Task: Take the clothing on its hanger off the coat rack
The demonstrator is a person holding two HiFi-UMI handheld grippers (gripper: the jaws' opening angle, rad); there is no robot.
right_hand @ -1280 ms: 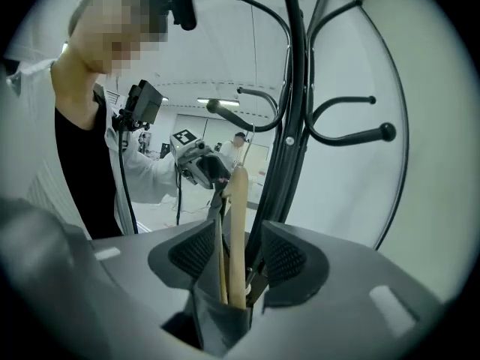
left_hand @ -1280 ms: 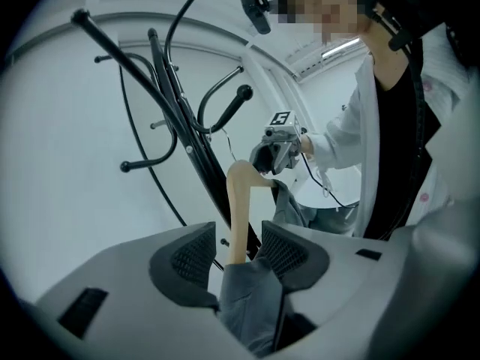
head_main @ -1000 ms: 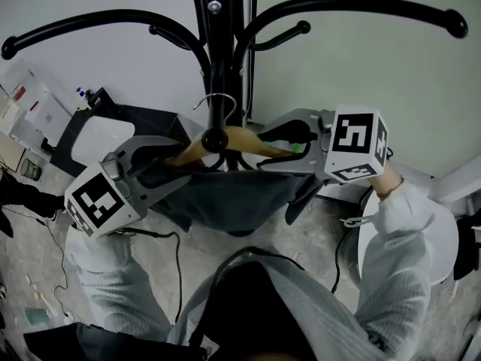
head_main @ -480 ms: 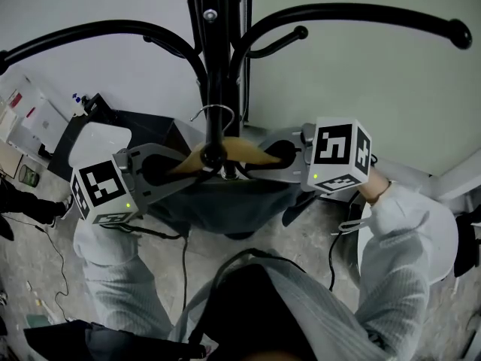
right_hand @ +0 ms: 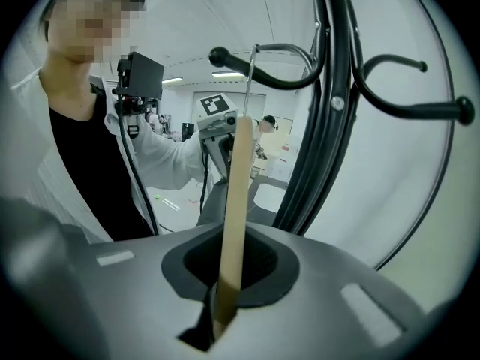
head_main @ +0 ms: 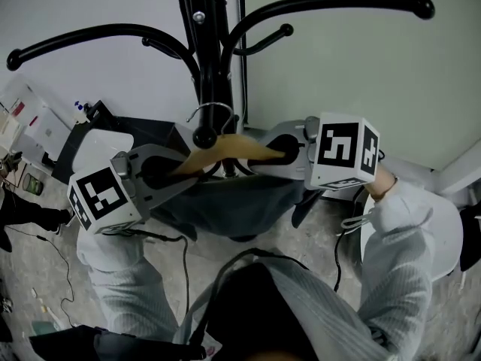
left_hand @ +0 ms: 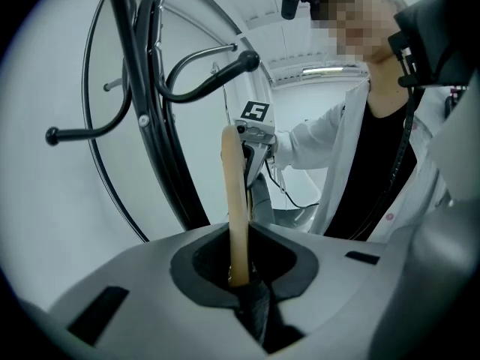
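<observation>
A wooden hanger (head_main: 225, 148) carries a dark grey garment (head_main: 225, 200). Its wire hook (head_main: 212, 110) loops over a low peg of the black coat rack (head_main: 212, 59). My left gripper (head_main: 177, 168) is shut on the hanger's left arm, with a fold of the garment pinched below the wood. In the left gripper view the hanger (left_hand: 235, 201) rises from between the left gripper's (left_hand: 241, 277) jaws. My right gripper (head_main: 275, 153) is shut on the right arm. The right gripper view shows the hanger (right_hand: 236, 201) clamped by the right gripper (right_hand: 223, 310), with the hook on the peg above.
Curved rack arms (head_main: 331, 4) spread overhead to both sides. A black stand with a white top (head_main: 98, 140) sits at the left by a shelf (head_main: 26, 115). A white round seat (head_main: 443, 239) is at the right. Cables (head_main: 180, 247) trail on the floor.
Both grippers stood open around the hanger's arms a second ago; both have since closed on them. The hanger still hangs from the peg.
</observation>
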